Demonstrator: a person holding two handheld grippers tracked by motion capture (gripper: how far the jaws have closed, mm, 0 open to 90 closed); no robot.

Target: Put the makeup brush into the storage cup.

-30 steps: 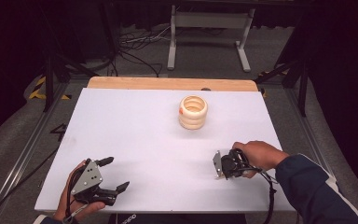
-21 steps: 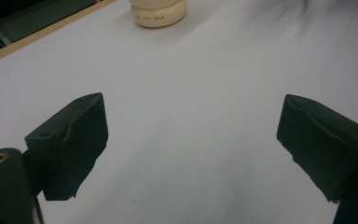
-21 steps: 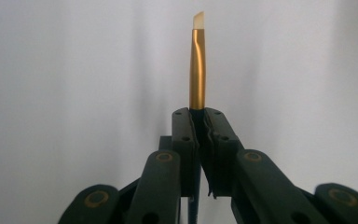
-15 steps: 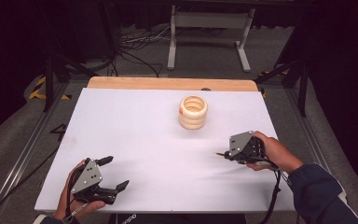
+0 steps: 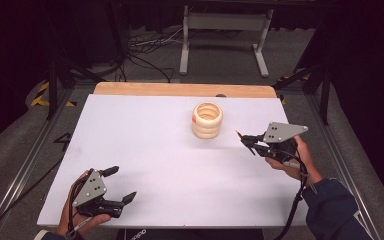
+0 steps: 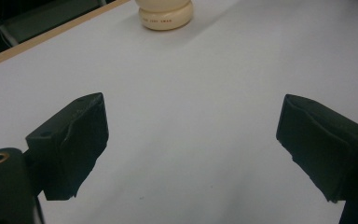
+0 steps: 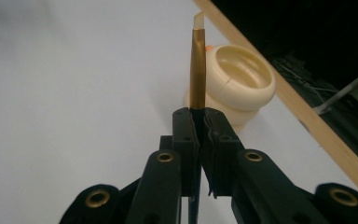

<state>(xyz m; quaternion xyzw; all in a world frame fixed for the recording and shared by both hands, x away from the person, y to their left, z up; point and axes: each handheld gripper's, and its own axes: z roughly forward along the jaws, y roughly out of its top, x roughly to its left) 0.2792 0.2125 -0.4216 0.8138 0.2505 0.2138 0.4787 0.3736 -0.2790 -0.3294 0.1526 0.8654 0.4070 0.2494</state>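
A cream ribbed pot (image 5: 207, 120) with an open top stands on the white table (image 5: 145, 150), right of its middle and toward the back. My right gripper (image 5: 245, 140) hovers to the pot's right, pointing at it. In the right gripper view the right gripper (image 7: 200, 114) is shut on a thin gold strip (image 7: 197, 70) with a cream tip, which sticks out toward the pot (image 7: 240, 79). My left gripper (image 5: 123, 183) rests at the front left, open. Between its jaws the left gripper (image 6: 191, 140) has only bare table, with the pot (image 6: 165, 14) far ahead.
A wooden strip (image 5: 180, 90) borders the table's far edge. Behind it stand a metal frame (image 5: 225, 30) and loose cables (image 5: 145, 55) on the floor. A cable trails from the right gripper over the front right corner.
The right hand has lifted off the table and swung its gripper from pointing down to pointing level at the pot, moving back and right. The left gripper has stayed put.
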